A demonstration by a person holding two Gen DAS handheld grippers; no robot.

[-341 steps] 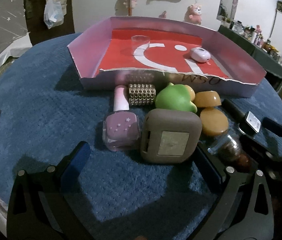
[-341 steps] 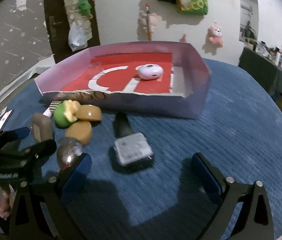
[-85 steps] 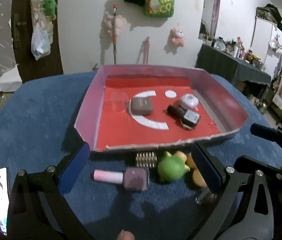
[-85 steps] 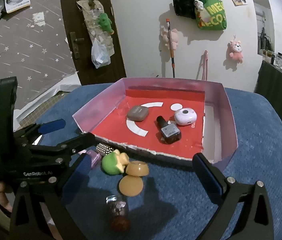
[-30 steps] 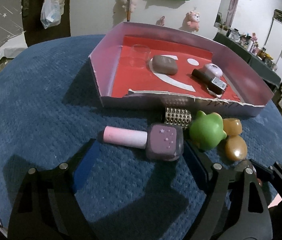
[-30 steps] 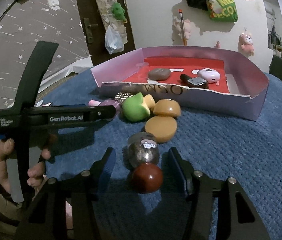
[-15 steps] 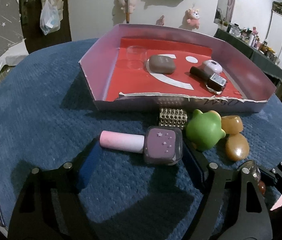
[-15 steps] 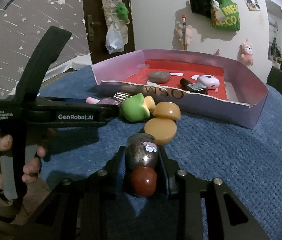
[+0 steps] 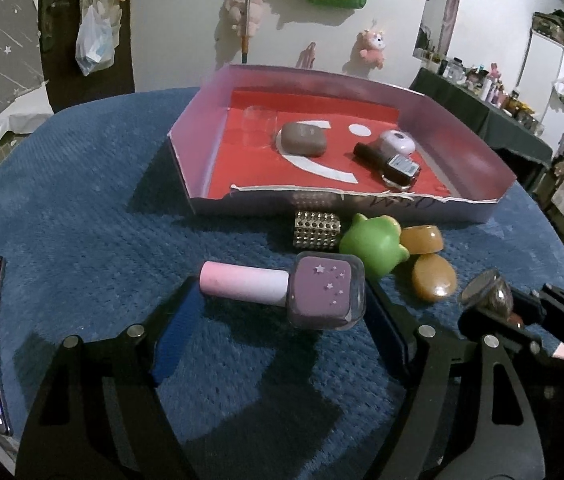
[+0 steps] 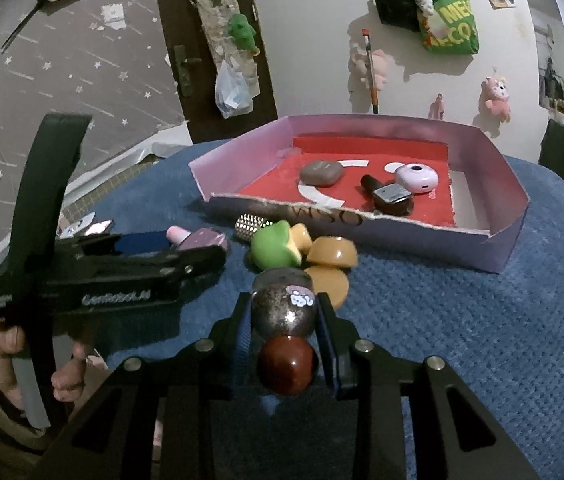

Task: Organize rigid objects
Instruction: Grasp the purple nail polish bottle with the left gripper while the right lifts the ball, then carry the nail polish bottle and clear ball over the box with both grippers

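Now the right hand-held gripper [image 10: 283, 334] clenches a glittery round bottle [image 10: 283, 308] with a dark red ball cap.

The left gripper [image 10: 202, 258] carries the white lettering "GenRobot.AI" along its black side bar, a little blurred in the right wrist view; a smaller two-line label near its handle is too small to make out. The torn front wall of the pink tray [image 10: 433, 240] bears large dark letters that look like "WSO" in the right wrist view and show upside down in the left wrist view. The green bag [image 10: 451, 26] hanging on the wall shows yellow letters cut off at "ME" above "ECO".
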